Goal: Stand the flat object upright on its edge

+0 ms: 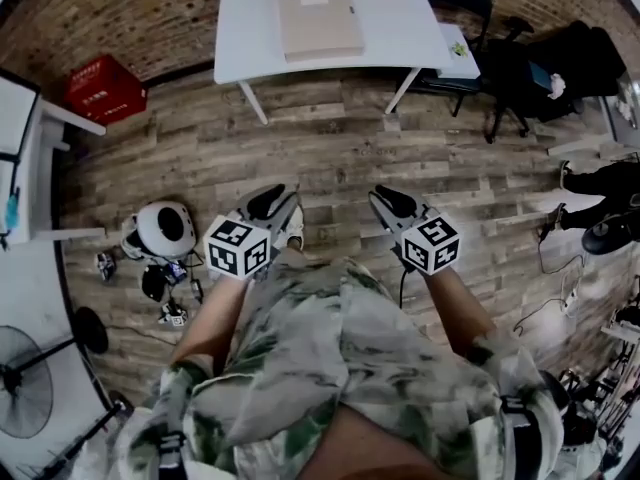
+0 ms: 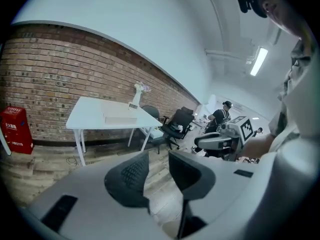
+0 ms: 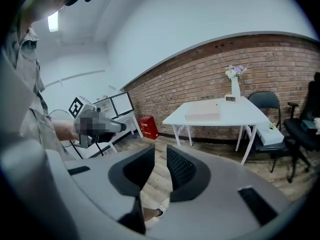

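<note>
Nearest, the left gripper [image 1: 275, 200] and right gripper [image 1: 385, 200] are held side by side in front of the person over the wooden floor [image 1: 340, 158], each with its 2 jaws parted and nothing but floor in the gap. Far ahead, well apart from all 4 fingers and roughly in line between the grippers, the flat beige object [image 1: 319, 20] lies on its broad face on the white table [image 1: 250, 18]
</note>
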{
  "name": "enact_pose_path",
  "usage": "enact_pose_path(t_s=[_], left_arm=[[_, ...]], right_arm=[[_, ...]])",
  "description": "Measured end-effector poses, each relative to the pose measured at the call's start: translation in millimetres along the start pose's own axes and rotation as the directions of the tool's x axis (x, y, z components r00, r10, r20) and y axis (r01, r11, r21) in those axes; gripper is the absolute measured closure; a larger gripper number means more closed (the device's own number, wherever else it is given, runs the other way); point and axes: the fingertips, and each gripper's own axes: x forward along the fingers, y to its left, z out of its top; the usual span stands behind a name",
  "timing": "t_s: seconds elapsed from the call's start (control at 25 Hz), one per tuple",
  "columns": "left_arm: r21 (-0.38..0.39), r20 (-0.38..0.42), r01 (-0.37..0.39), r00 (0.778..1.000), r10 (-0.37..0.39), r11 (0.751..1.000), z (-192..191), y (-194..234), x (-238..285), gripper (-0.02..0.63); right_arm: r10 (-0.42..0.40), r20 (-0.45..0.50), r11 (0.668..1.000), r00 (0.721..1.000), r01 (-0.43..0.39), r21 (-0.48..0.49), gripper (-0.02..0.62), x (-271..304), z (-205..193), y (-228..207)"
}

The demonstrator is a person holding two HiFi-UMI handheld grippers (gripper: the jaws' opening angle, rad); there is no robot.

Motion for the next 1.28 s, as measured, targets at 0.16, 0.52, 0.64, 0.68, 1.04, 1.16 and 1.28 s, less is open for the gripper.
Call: enact_pose_path(t_s=[0.16,0.52,0.64,0.68,1.04,1.16,1.28], left_arm=[[0.015,-0.003,0.042,0.999,-0.042,0.999,38,46,16,0.473],[0.02,-0.055,0.132,0.99,-0.131,0.991,90,138,49,0.468],[0.022,-0.075,0.147,0.987,-0.145,0.989,97,160,60,0.468],[0.016,-0.077,0.145,0.987,-0.144,0.989,98,166,62,0.468],[0.01,-0.104,0.114,0.988,-0.112,0.993,120,197,112,0.468],[-0.007,-0.103,0.08,0.991,-0.08,0.997,139,211,136,0.468],[-0.008,-0.107,0.039,0.993,-0.04,0.999,161,222,164,0.468]], right_arm=[[-0.042,-0.002,0.999,0.999,0.042,-0.011,0.472,43,39,-17],[-0.138,-0.017,0.99,0.99,0.138,0.027,0.42,122,94,-53],[-0.163,-0.003,0.984,0.987,0.163,0.065,0.42,137,105,-65],[-0.169,-0.001,0.983,0.986,0.169,0.075,0.422,140,106,-67],[-0.171,-0.007,0.981,0.985,0.171,0.095,0.422,165,129,-131],[-0.149,-0.006,0.983,0.989,0.148,0.107,0.422,177,146,-168],[-0.115,-0.01,0.987,0.993,0.115,0.109,0.422,187,167,-207]])
